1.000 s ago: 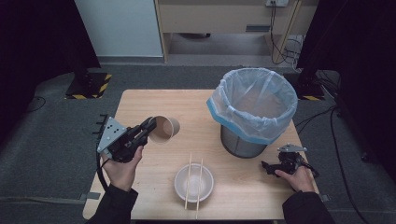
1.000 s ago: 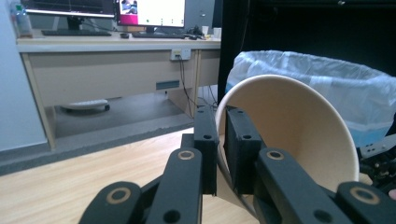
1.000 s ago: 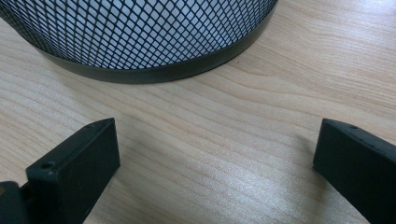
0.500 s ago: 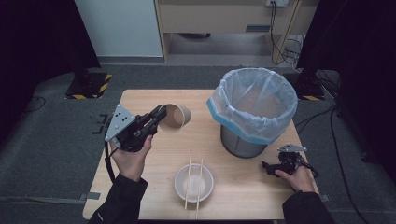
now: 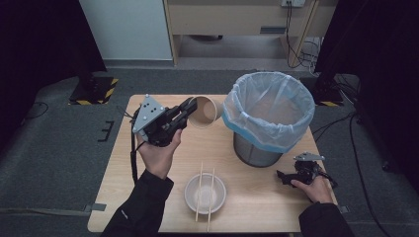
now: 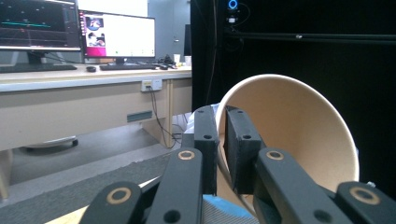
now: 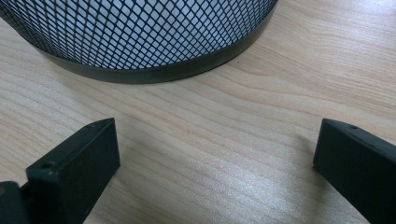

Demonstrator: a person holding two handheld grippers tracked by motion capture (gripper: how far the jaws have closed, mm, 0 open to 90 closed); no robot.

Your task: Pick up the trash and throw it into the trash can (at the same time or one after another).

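Tan cardboard, round and open-mouthed: that is the paper cup (image 5: 204, 111) clamped by its rim wall in the left gripper (image 5: 184, 109), one jaw inside the mouth and one outside, pinched tight on the thin wall as the left gripper view shows (image 6: 285, 135). The cup is carried off the pale wooden table (image 5: 148, 197), tipped on its side, its long axis running level from about nine o'clock to three o'clock in the high view, with the open mouth facing the camera.

What the coming move seems to turn on is the black wire-mesh waste bin lined with a clear and blue plastic bag (image 5: 269, 106). It stands just beside the cup at three o'clock from the fingers, its bagged rim close to the cup's far end. The left hand is by far the nearer one to that opening, so a short carry toward three o'clock and a release over the bag looks like the likely step.

The right gripper (image 5: 289, 176) rests on the table at about five o'clock from the bin, its jaws spread wide with only bare wood between them (image 7: 210, 154), the bin's base just ahead.

A white bowl (image 5: 205, 192) with two pale wooden chopsticks (image 5: 199, 190) laid across it sits at six o'clock.
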